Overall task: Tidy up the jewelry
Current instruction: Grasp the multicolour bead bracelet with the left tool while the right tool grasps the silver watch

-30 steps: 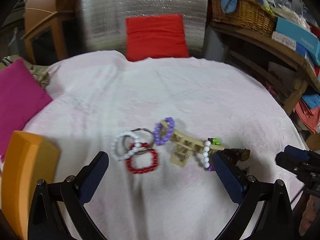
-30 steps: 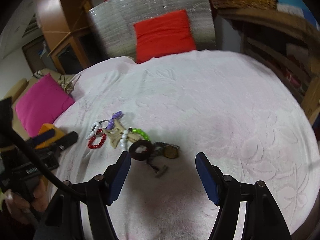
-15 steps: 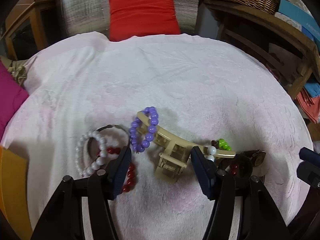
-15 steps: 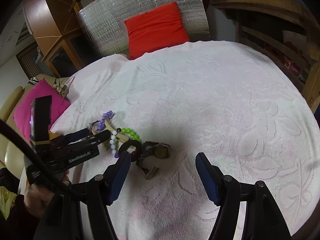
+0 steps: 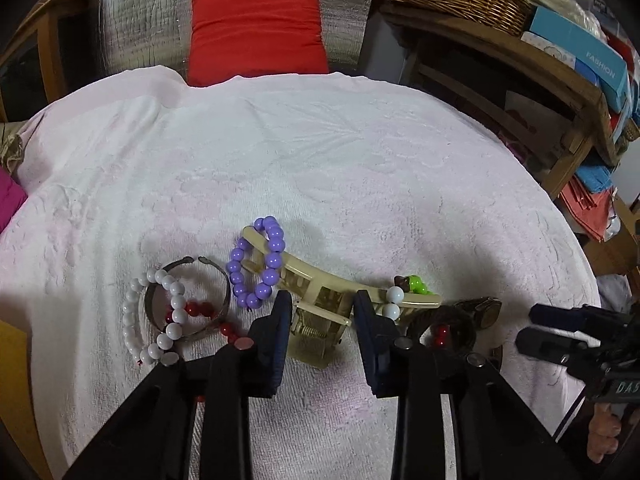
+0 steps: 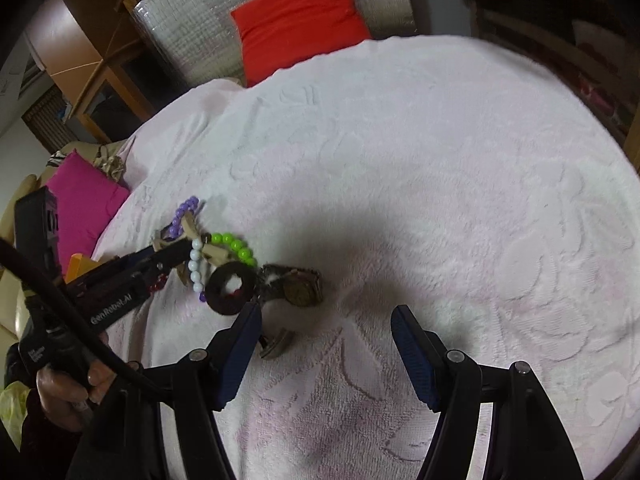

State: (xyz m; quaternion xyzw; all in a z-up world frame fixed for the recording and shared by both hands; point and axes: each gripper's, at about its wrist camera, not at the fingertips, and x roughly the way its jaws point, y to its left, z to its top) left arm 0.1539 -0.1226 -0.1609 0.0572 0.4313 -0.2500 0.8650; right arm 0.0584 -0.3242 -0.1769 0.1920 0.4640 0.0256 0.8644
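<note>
Left claw (image 5: 322, 322) clamped on beige hair clip (image 5: 320, 300); right claw (image 6: 324, 344) spread wide, holding nothing.

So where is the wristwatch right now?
In the right wrist view the wristwatch lies on the pink towel, just ahead of the right tongs, beside the dark ring bracelet at the right end of the jewelry pile.

Your views are dim and fisheye-warped with black corners; soft shadow pools ahead of the right tongs (image 6: 324, 320).
</note>
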